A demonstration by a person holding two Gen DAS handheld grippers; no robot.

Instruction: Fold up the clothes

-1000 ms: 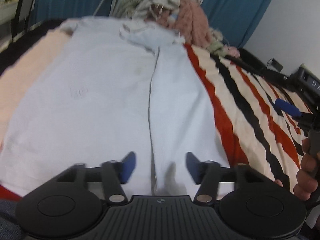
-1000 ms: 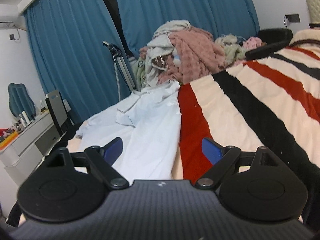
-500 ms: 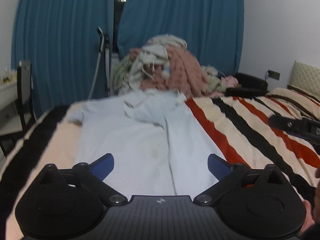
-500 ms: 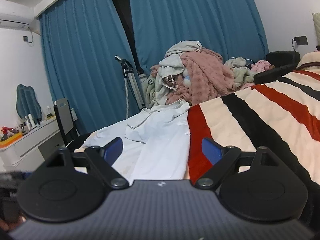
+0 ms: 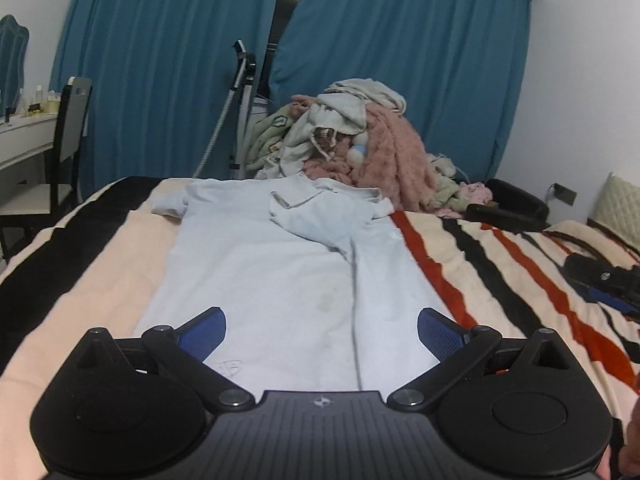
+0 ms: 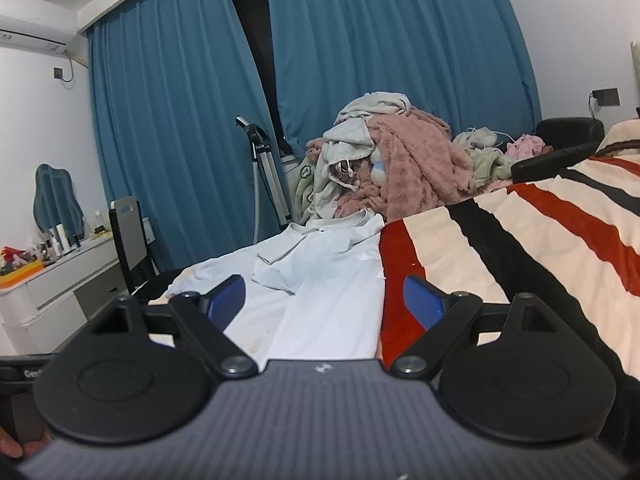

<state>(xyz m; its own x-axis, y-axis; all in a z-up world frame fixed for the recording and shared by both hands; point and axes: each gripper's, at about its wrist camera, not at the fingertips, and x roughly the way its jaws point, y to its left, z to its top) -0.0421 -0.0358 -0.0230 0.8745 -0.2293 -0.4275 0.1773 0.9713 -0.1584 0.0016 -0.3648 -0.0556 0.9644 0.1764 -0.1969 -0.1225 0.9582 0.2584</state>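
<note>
A pale blue polo shirt (image 5: pixel 288 272) lies flat along the bed, collar at the far end, its right side folded inward so an edge runs down the middle. My left gripper (image 5: pixel 322 334) hovers open over the shirt's near hem, nothing between its blue pads. In the right wrist view the same shirt (image 6: pixel 320 292) stretches ahead, and my right gripper (image 6: pixel 324 304) stands open above its right edge, empty. The right gripper's body (image 5: pixel 608 284) shows at the far right of the left wrist view, over the striped blanket.
A striped red, black and cream blanket (image 5: pixel 500 264) covers the bed. A heap of unfolded clothes (image 5: pixel 352 140) sits at the far end before blue curtains (image 6: pixel 180 120). A garment steamer (image 5: pixel 240 104), a chair (image 5: pixel 68 140) and a white dresser (image 6: pixel 60 276) stand left.
My left gripper has lifted and tilted up from the shirt and opened wider. The right gripper has also risen and levelled, staying open.
</note>
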